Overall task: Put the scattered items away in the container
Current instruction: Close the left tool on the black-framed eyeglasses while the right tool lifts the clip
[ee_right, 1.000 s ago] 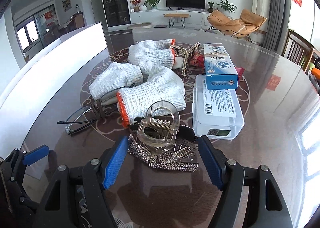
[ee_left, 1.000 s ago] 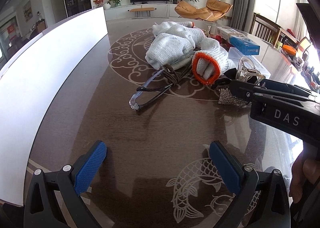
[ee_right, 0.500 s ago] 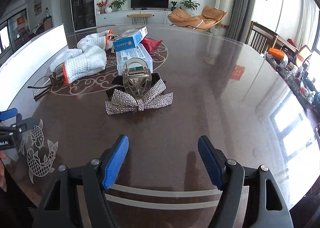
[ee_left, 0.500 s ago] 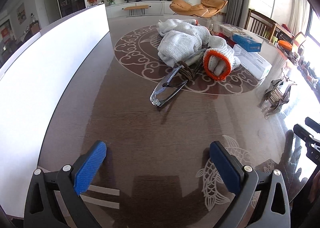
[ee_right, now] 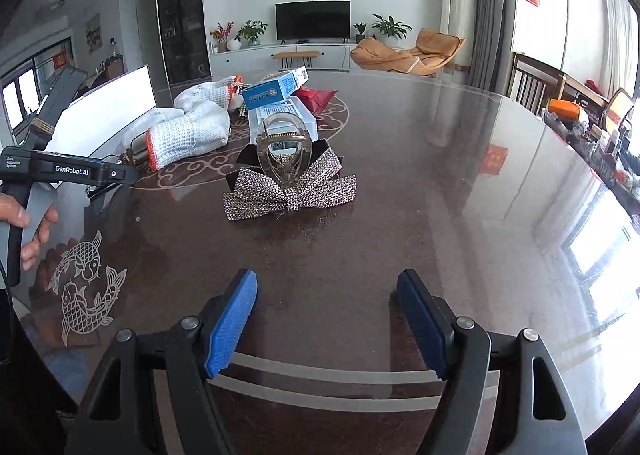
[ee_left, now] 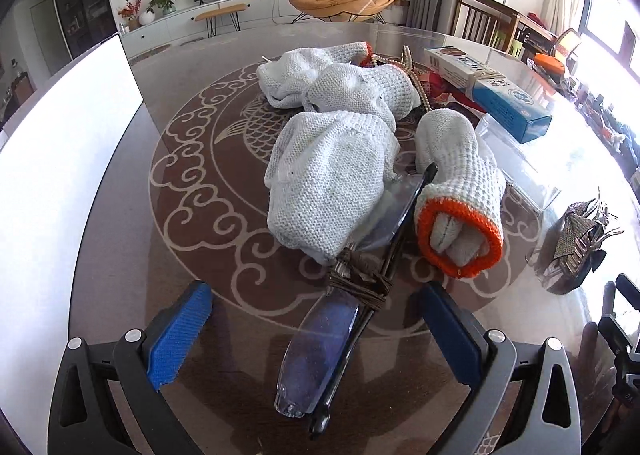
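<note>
The right hand-held gripper [ee_right: 326, 319] hangs low over the dark glossy surface [ee_right: 460, 215], its blue-padded jaws spread apart with nothing between them. Ahead of it stands a rhinestone bow hair clip [ee_right: 290, 183] with a clear claw on top. Beyond that lie a clear plastic box [ee_right: 280, 115], a blue carton [ee_right: 274, 89] resting on it, and white knit gloves [ee_right: 188, 133] with orange cuffs. At far left a person's hand [ee_right: 30, 227] grips the left hand-held gripper's black handle.

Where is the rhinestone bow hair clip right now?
The rhinestone bow hair clip lies on the dark table, centre of the right wrist view, just in front of the clear plastic box and apart from both grippers.
</note>
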`<state>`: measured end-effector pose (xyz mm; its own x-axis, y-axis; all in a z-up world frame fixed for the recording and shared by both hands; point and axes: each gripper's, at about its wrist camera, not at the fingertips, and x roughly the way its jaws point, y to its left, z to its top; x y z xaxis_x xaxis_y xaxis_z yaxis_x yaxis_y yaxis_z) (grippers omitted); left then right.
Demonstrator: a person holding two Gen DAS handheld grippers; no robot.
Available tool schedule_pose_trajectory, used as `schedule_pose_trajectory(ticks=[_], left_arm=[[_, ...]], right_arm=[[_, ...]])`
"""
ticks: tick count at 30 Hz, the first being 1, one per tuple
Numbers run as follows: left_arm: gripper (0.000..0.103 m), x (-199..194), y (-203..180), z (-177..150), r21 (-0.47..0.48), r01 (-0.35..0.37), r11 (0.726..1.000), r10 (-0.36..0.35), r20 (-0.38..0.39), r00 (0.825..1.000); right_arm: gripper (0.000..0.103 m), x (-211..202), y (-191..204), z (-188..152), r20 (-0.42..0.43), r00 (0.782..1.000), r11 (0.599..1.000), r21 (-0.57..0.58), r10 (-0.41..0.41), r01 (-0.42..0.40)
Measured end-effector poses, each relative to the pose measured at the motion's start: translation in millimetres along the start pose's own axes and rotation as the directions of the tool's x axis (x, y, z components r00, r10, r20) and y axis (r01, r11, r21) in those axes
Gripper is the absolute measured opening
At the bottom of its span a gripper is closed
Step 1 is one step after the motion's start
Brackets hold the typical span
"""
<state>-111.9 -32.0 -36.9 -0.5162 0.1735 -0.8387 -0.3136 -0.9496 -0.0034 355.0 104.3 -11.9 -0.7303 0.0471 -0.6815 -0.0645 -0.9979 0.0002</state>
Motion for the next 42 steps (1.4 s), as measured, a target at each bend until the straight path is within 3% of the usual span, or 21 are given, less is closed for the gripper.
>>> schedule_pose_trajectory(ticks=[5,8,10,11,16,19,22,24,26,28,29,31,34,39,42], left_arm=[[0.103,-0.8,-2.6,2.4,0.002,-0.003,1.000,0.003,-0.008,1.000],[0.080,-12.8,-9.6,-8.5,0.010,0.002,1.000,-0.003,0.036,0.999],[0.047,-21.0,-14.1,-15.7,0.001,0.000,1.000,0.000,0.057,0.998],[0.036,-25.3,-15.6,-19.5,-0.004,0.001,1.000,0.000,0.063,0.998],[0.026,-44.8,-30.5,-49.1,-0.039,0.025,0.999,-0.022,0.085,0.996],[0.025,-59.4,-39.3,-72.8,-0.111,0.037,0.993,-0.026,0.101,0.995],[0.025,-67.1,-49.2,-87.3,-0.127,-0.005,0.992,0.020,0.115,0.993],[0.027,-68.3,-52.3,-90.7,-0.132,-0.027,0.991,0.045,0.131,0.990],[0.038,-67.2,-55.9,-91.8,-0.120,-0.017,0.993,0.035,0.148,0.988],[0.083,-64.8,-58.3,-93.4,-0.098,-0.011,0.995,0.026,0.145,0.989],[0.089,-62.2,-59.0,-94.8,-0.098,-0.035,0.995,0.048,0.137,0.989],[0.090,-63.5,-60.7,-99.5,-0.092,-0.059,0.994,0.073,0.159,0.985],[0.090,-67.6,-54.7,-101.0,-0.111,-0.022,0.994,0.040,0.164,0.986],[0.090,-72.6,-36.4,-105.5,-0.170,0.038,0.985,-0.007,0.181,0.983],[0.090,-70.3,-36.6,-101.5,-0.182,0.055,0.982,-0.021,0.179,0.984]], right_arm=[[0.074,0.5,2.1,-0.3,0.007,1.000,1.000,-0.001,0.000,0.000],[0.074,0.2,1.9,-0.6,0.008,1.000,1.000,-0.002,0.000,0.000],[0.074,0.0,2.0,-1.3,0.009,1.000,1.000,-0.002,0.001,-0.001],[0.074,-0.1,1.8,-1.3,0.010,1.000,1.000,-0.003,0.002,-0.002],[0.074,-0.5,1.3,-1.8,0.012,1.000,1.000,-0.004,0.004,-0.004],[0.074,-0.3,0.6,-1.1,0.008,1.000,1.000,-0.006,0.009,-0.009],[0.074,-1.3,-2.6,4.9,-0.042,0.999,0.999,0.013,0.032,-0.032],[0.074,-2.2,-11.8,11.2,-0.049,0.987,0.983,0.113,0.153,-0.147],[0.074,1.2,-15.2,21.2,-0.053,0.976,0.963,0.185,0.210,-0.197],[0.074,4.2,-7.2,35.8,-0.057,0.976,0.965,0.176,0.208,-0.195],[0.074,6.8,0.8,43.9,-0.060,0.979,0.971,0.152,0.193,-0.182],[0.074,15.5,18.7,58.6,-0.074,0.990,0.990,0.085,0.118,-0.111],[0.074,36.3,29.6,66.5,-0.109,0.994,1.000,0.018,-0.002,0.004],[0.073,32.1,-20.9,49.2,-0.136,0.987,0.988,0.114,-0.084,0.099],[0.073,19.9,-46.3,37.4,-0.163,0.984,0.986,0.137,-0.075,0.098]])
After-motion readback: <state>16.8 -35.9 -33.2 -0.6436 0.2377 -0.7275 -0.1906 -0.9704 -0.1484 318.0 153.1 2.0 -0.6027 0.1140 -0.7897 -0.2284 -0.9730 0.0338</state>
